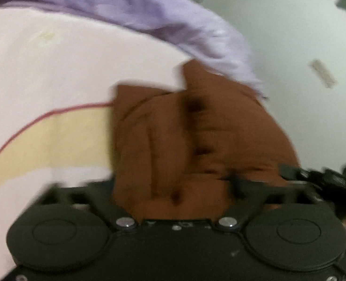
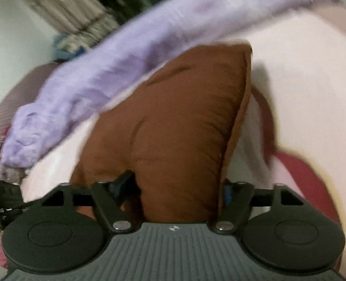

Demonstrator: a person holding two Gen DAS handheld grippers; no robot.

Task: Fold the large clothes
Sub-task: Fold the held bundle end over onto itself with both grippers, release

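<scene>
A brown garment (image 1: 196,135) fills the middle of the left wrist view, bunched between the fingers of my left gripper (image 1: 173,187), which is shut on it. The same brown garment (image 2: 177,126) hangs in folds in the right wrist view, pinched by my right gripper (image 2: 177,187), which is shut on its near edge. Both views are blurred. The cloth hides the fingertips of both grippers. The other gripper's black tip (image 1: 313,175) shows at the right of the left wrist view.
A lilac cloth (image 1: 149,16) lies crumpled across the pink bed sheet (image 1: 56,70), also seen in the right wrist view (image 2: 126,65). The sheet has a yellow and red pattern (image 1: 56,140). White floor (image 1: 301,35) lies beyond the bed. Striped fabric (image 2: 67,11) sits far left.
</scene>
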